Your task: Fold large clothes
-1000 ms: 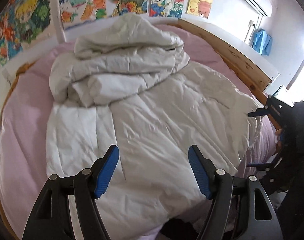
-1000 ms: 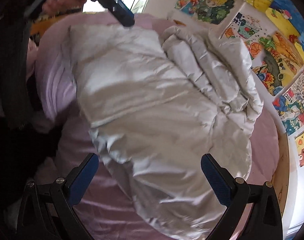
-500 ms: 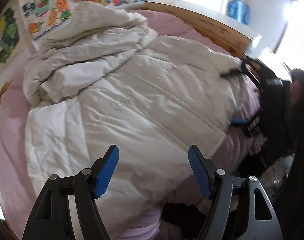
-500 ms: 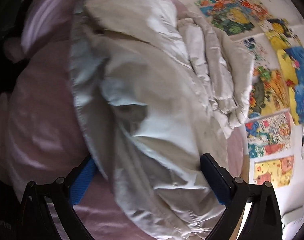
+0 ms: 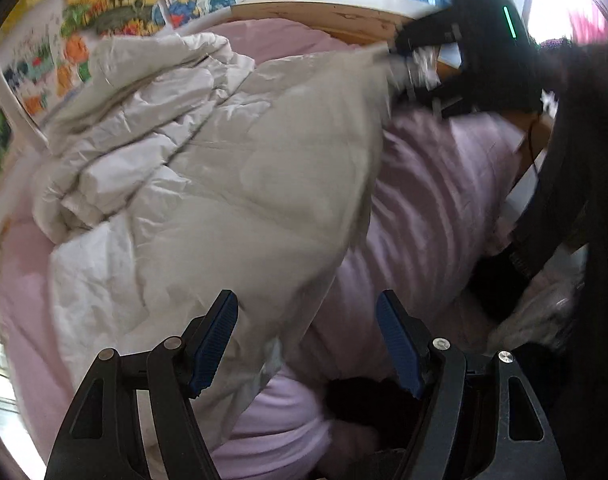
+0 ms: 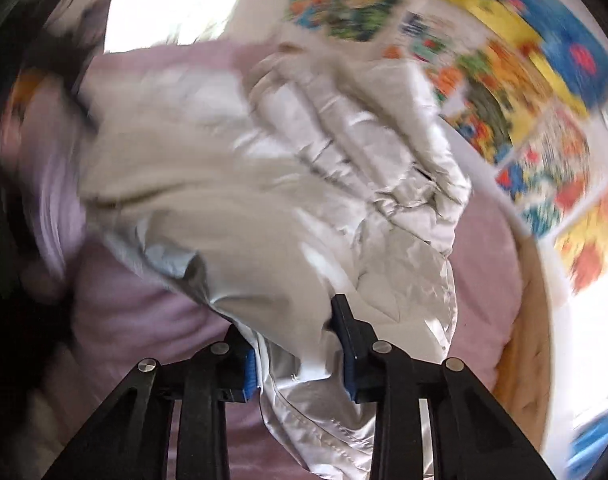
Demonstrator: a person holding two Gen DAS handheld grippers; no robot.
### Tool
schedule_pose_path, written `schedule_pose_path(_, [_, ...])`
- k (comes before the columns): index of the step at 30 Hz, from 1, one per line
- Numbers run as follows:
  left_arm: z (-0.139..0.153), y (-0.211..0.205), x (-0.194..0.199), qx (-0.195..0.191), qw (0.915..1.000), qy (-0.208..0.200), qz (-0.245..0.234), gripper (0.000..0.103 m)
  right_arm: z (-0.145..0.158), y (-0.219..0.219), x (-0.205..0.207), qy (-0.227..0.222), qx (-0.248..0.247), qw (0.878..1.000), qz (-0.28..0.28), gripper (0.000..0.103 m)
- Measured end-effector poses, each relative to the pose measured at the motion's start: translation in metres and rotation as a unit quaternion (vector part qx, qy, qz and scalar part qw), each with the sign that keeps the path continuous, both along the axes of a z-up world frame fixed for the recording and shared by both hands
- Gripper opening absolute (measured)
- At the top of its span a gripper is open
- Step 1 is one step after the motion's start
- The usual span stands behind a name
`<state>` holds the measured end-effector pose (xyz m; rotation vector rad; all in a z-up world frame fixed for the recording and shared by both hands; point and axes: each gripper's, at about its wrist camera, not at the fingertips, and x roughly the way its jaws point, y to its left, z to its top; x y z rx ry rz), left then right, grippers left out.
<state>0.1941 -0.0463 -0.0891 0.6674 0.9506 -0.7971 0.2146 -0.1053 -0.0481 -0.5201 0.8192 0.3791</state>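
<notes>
Folding has barely begun: the white puffer jacket (image 5: 207, 200) lies mostly spread across the pink bed (image 5: 436, 200), one part bunched in crumpled ridges toward the head edge below the wall posters (image 5: 103, 20), and no neat fold shows yet. By my reading this is the first fold, with the lifted edge yet to be carried across and laid down, and further folds after it. The jacket is quilted, glossy where light catches it and heavily creased; its side nearest the wooden bed frame (image 5: 304, 16) is raised off the sheet into a peak. The right gripper (image 6: 299, 344) has just been closing and now pinches that hem, fabric bunched between its blue pads (this view is smeared by blur). The left gripper (image 5: 308, 340) hangs over the foot edge with its jaws spread and nothing clamped, the jacket's near edge lying partly between them.
</notes>
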Motion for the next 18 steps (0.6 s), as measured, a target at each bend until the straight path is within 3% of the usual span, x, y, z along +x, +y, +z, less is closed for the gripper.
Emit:
schedule_pose_path(1, [-0.005, -0.001, -0.002, 0.019, 0.9995, -0.025, 0.010, 0.066, 0.009, -0.005, 0.006, 0.004, 0.026, 1.000, -0.013, 0.029])
schedule_pose_path(4, [-0.020, 0.000, 0.003, 0.056, 0.9966, -0.046, 0.040, 0.066, 0.024, -0.011, 0.014, 0.014, 0.074, 0.996, -0.037, 0.029])
schedule_pose_path(12, [-0.031, -0.001, -0.015, 0.083, 0.9935, -0.072, 0.029, 0.068, 0.034, -0.010, 0.022, 0.017, 0.102, 0.994, -0.048, 0.029])
schedule_pose_path(14, [-0.038, 0.000, -0.016, 0.105, 0.9896, -0.093, 0.032, 0.070, 0.038, -0.013, 0.025, 0.019, 0.115, 0.992, -0.053, 0.029])
schedule_pose_path(18, [-0.057, 0.007, -0.008, 0.168, 0.9738, -0.142, 0.058, 0.070, 0.044, -0.015, 0.028, 0.016, 0.131, 0.990, -0.057, 0.029])
